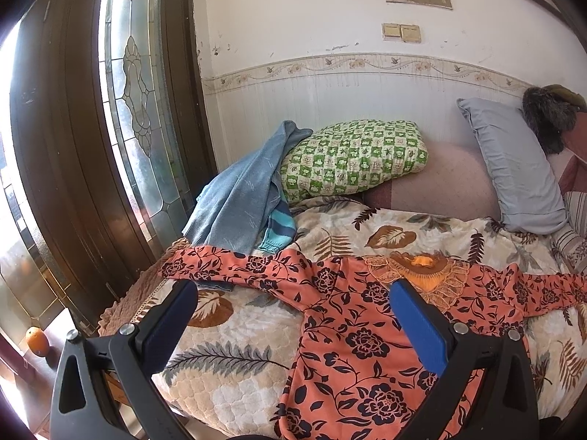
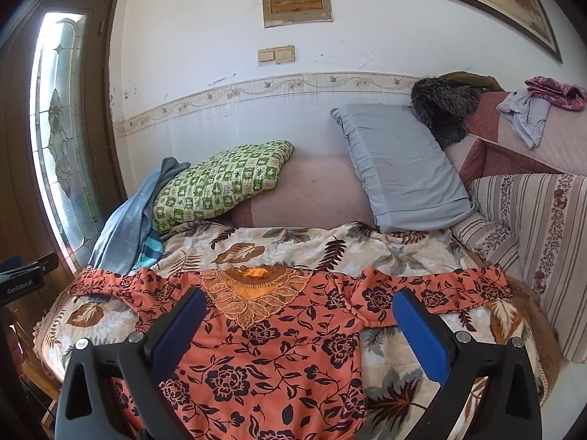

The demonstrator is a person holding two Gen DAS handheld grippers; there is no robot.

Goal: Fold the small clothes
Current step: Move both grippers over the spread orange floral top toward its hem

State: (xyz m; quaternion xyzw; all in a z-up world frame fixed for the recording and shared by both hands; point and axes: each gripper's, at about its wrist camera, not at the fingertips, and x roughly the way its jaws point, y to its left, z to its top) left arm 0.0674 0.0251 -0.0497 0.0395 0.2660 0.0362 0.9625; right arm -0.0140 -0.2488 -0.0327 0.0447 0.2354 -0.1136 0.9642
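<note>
An orange top with dark flowers (image 1: pixel 352 337) lies spread flat on the leaf-print blanket (image 1: pixel 234 366), sleeves out to both sides, lace collar away from me. It also shows in the right wrist view (image 2: pixel 271 344). My left gripper (image 1: pixel 293 293) is open and empty, hovering above the top's left side. My right gripper (image 2: pixel 299 302) is open and empty, hovering above the top's chest and right sleeve. The left gripper's body (image 2: pixel 25 275) shows at the left edge of the right wrist view.
A blue garment (image 1: pixel 238 190) and a green checked pillow (image 1: pixel 352 157) lie at the bed's far left. A grey pillow (image 2: pixel 400 168) leans at the back. A striped sofa arm (image 2: pixel 532 242) with clothes stands right. A wooden door (image 1: pixel 73 146) stands left.
</note>
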